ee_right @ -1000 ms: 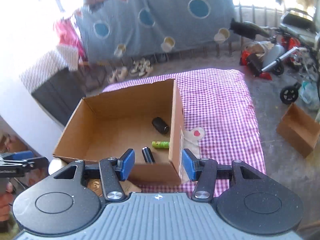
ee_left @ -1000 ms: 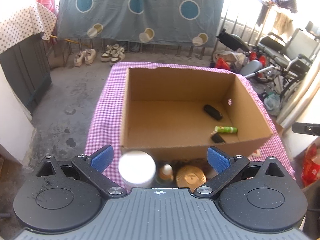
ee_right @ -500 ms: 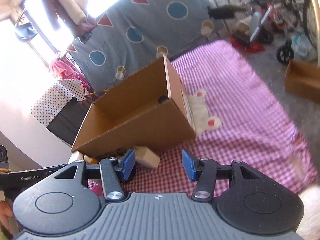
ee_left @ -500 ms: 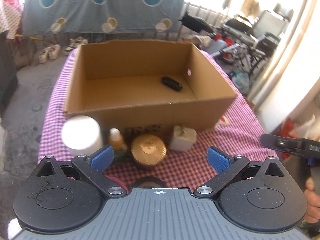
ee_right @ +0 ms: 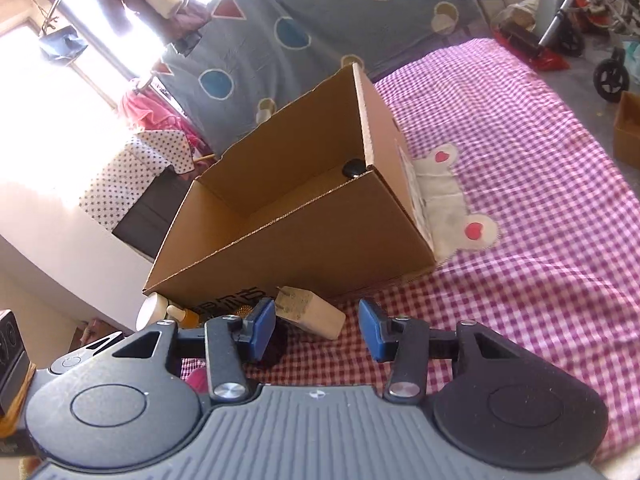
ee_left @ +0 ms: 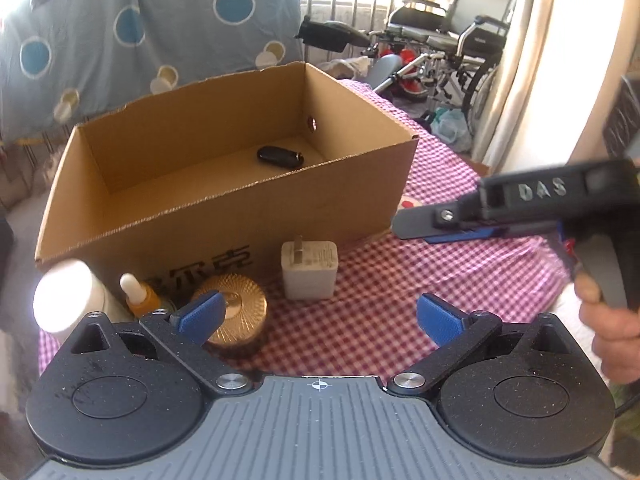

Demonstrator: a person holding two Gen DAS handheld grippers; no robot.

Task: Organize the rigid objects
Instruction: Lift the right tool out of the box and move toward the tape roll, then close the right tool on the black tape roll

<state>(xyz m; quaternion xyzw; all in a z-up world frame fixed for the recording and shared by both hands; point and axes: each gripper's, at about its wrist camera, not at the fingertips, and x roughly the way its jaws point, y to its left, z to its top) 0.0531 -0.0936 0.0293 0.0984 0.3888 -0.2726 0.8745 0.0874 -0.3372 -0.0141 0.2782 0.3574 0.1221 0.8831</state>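
Note:
An open cardboard box (ee_left: pixel 224 216) stands on the pink checked cloth (ee_left: pixel 380 280) with a black oval object (ee_left: pixel 280 156) inside. In front of it stand a white jar (ee_left: pixel 66 300), an amber dropper bottle (ee_left: pixel 140 296), a gold-lidded jar (ee_left: pixel 236 308) and a white charger plug (ee_left: pixel 309 274). My left gripper (ee_left: pixel 318 318) is open and empty just before the plug and gold jar. My right gripper (ee_right: pixel 316 330) is open and empty, low over the cloth just right of the plug (ee_right: pixel 310 312). It also shows in the left wrist view (ee_left: pixel 448 224).
The box (ee_right: pixel 296 216) fills the table's left part in the right wrist view, beside a white appliqué (ee_right: pixel 452 208) on the cloth. A wheelchair (ee_left: pixel 452 44) and clutter stand beyond the table. A small cardboard box (ee_right: pixel 628 128) sits on the floor.
Both grippers have dropped lower and come closer to the objects in front of the box. The right gripper has swung in from the right toward the plug.

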